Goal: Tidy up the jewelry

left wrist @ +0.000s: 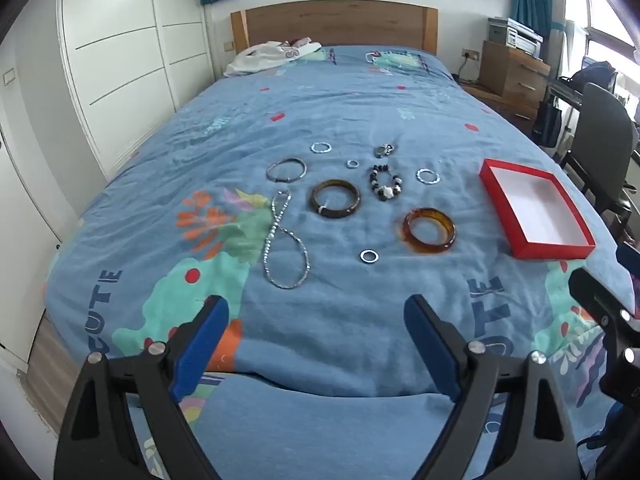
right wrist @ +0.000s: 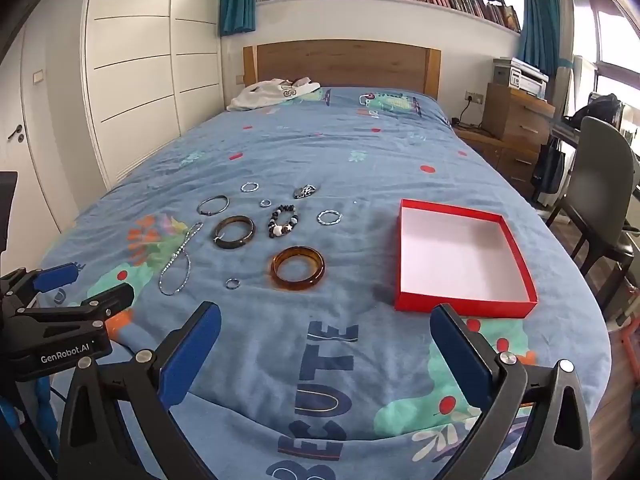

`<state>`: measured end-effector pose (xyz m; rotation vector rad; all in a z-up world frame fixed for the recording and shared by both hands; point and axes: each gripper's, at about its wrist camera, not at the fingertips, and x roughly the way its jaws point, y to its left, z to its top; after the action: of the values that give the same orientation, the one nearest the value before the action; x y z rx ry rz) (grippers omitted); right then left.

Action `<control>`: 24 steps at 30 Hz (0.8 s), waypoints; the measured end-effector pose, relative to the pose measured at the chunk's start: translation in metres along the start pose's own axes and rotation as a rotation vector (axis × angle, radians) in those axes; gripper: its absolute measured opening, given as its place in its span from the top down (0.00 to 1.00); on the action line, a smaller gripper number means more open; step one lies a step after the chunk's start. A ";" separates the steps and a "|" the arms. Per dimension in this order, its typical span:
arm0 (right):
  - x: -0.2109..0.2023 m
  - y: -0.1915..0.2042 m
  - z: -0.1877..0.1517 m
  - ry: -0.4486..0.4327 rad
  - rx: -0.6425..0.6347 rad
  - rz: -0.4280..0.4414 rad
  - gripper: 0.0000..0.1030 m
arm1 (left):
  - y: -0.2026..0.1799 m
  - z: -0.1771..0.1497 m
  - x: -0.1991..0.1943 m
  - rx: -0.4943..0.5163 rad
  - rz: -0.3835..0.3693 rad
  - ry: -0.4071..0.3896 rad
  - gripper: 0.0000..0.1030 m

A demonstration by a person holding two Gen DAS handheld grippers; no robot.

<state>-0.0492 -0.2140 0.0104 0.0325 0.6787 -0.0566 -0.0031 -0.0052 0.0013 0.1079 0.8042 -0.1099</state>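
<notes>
Several pieces of jewelry lie on the blue bedspread: an amber bangle [left wrist: 429, 230] [right wrist: 297, 268], a dark brown bangle [left wrist: 335, 198] [right wrist: 235, 232], a black-and-white bead bracelet [left wrist: 385, 182] [right wrist: 283, 221], a silver chain necklace [left wrist: 285, 240] [right wrist: 178, 261], a thin silver bangle [left wrist: 286, 169] [right wrist: 213, 204] and small silver rings [left wrist: 369, 256] [right wrist: 232, 283]. An empty red box [left wrist: 536, 213] [right wrist: 460, 258] with a white inside sits to their right. My left gripper [left wrist: 316, 320] is open and empty, above the bed's near edge. My right gripper [right wrist: 326, 328] is open and empty, near the box's front.
A white garment [left wrist: 276, 56] lies by the wooden headboard [left wrist: 336, 24]. White wardrobe doors [left wrist: 120, 60] stand on the left. A wooden dresser [left wrist: 512, 76] and a grey chair [left wrist: 600, 136] stand on the right. The left gripper's body shows in the right wrist view [right wrist: 60, 320].
</notes>
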 end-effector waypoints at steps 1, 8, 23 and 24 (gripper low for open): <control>0.000 0.000 0.000 0.001 -0.002 0.000 0.01 | 0.000 0.000 0.001 0.000 0.000 0.000 0.13; 0.006 0.000 0.002 0.001 -0.030 -0.003 0.01 | -0.003 -0.001 0.005 -0.006 0.031 -0.017 0.13; 0.021 0.000 0.002 0.010 -0.053 -0.007 0.01 | -0.006 0.004 0.022 0.014 0.037 0.002 0.13; 0.022 -0.001 0.002 0.014 -0.048 -0.005 0.01 | -0.007 0.005 0.023 0.022 0.043 0.004 0.13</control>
<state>-0.0309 -0.2160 -0.0022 -0.0148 0.6937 -0.0451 0.0153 -0.0138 -0.0127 0.1462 0.8041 -0.0779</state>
